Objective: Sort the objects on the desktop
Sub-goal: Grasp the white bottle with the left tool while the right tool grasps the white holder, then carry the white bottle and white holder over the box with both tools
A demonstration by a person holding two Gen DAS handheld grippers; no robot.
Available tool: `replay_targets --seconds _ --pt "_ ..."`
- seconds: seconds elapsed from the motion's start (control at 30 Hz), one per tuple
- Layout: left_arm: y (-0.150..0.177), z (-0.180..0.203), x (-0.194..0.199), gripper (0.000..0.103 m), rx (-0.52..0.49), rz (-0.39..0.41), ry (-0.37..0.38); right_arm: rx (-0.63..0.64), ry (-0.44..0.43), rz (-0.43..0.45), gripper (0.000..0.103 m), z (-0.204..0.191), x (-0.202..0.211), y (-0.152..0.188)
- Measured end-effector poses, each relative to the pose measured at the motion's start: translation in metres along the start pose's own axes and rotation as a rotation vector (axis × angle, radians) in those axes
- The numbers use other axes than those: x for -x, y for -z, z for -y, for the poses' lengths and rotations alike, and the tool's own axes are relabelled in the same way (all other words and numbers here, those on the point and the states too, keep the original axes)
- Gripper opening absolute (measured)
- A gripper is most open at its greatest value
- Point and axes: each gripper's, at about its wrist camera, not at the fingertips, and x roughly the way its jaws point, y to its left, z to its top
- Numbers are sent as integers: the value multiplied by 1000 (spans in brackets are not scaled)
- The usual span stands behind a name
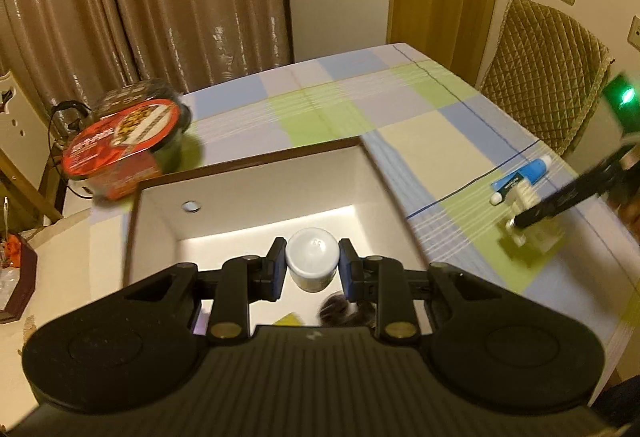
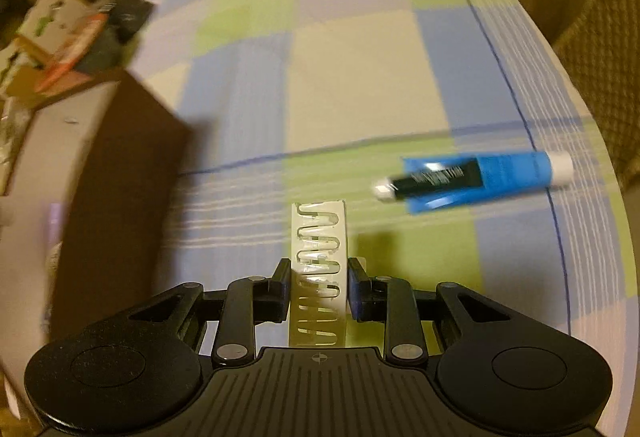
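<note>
One open storage box with a brown rim and pale inside sits on the checked tablecloth. The left gripper hangs above its opening with one small white-lidded jar squarely between its two fingers, both pads pressed against the jar's sides, so the jaws stand narrowed to the jar's width and grip it. Below the jar, on the box floor, lie one yellow scrap and one dark fuzzy object, too blurred to name.

One blue tube with a white cap lies on the cloth, well apart from the box. The right gripper is low over the cloth, near the tube, with one clear plastic strip of looped clips standing between its fingers; the jaws are drawn in against the strip's edges, holding it.

One red-lidded instant-noodle bowl stands just beyond the box's far left corner.
</note>
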Motion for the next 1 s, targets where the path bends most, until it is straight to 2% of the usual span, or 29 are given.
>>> replay_targets --seconds 0.17,0.43,0.57,0.73,0.83,1.0 --pt "6 -21 11 22 -29 5 4 125 -94 65 27 -55 34 -15" --pt "10 -53 16 22 -92 -6 9 351 -238 108 27 -152 41 -38" --pt "1 -64 10 22 -122 -6 18 433 -274 79 27 -191 17 -50" --pt "-2 -71 -16 22 -152 -61 74 522 -236 -18 27 -221 -28 -52" --pt "4 -74 -37 22 -157 -110 78 569 -205 -64 27 -229 -56 -48" --pt "10 -80 -67 22 -144 -182 97 598 -202 -120 27 -219 -81 -49"
